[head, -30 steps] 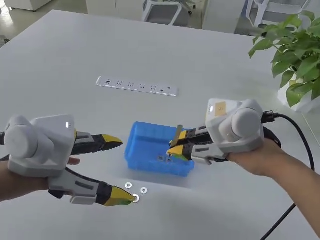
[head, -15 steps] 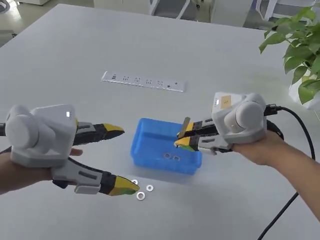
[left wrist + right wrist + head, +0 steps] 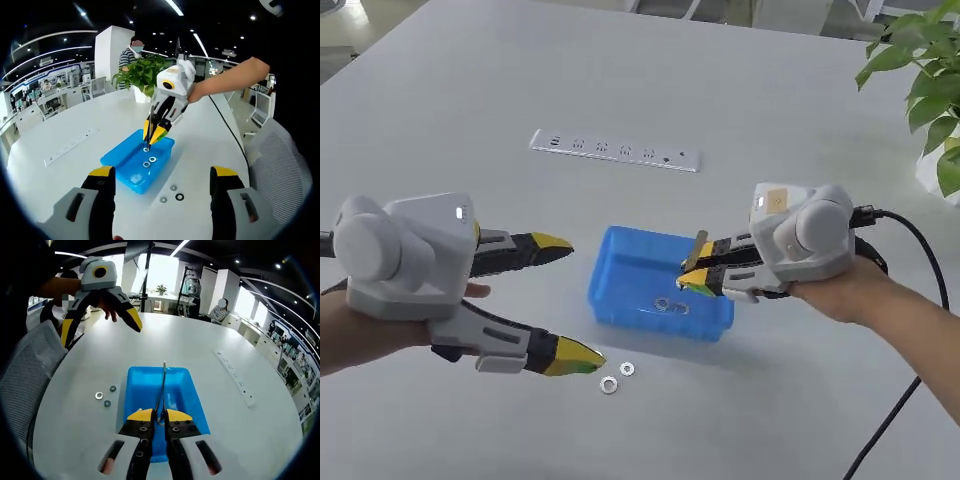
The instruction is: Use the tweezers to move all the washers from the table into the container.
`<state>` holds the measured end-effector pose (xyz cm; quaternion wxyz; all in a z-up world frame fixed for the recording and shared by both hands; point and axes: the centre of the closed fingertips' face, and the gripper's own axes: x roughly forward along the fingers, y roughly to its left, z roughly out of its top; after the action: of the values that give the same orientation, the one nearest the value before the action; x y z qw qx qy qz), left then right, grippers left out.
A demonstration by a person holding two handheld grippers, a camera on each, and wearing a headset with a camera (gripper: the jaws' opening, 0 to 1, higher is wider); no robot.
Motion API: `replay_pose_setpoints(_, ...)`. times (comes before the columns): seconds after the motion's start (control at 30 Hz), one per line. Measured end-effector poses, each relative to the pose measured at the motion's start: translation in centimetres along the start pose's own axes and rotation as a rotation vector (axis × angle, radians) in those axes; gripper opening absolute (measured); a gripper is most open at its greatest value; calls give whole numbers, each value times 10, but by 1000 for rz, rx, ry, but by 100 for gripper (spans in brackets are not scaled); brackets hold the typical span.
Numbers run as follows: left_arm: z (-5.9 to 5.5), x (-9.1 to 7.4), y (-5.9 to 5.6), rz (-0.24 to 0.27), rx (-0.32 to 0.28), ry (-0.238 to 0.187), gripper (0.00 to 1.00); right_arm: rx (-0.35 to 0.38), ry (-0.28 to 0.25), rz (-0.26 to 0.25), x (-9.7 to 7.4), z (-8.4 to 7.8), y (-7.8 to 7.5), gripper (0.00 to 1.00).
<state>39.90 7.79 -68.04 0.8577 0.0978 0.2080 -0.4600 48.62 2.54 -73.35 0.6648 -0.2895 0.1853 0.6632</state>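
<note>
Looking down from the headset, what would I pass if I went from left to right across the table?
left gripper → loose washers → right gripper holding tweezers → plant. The blue container and the power strip are left out because they overlap the others.

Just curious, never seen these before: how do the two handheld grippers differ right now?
The left gripper has its fingers spread wide and empty; the right gripper has its fingers shut on tweezers. The left gripper is beside the blue container, near loose washers; the right gripper is above it. Both have yellow-tipped fingers.
</note>
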Motion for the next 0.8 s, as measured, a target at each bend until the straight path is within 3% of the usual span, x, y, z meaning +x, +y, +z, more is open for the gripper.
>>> replay_pose_setpoints(0.5, 4, 8, 12, -3, 10, 5, 80, 20, 9, 28, 18, -15, -2, 8)
replay_pose_setpoints(0.8, 24, 25, 25, -16, 72, -6, 70, 16, 25, 35, 22, -20, -2, 8)
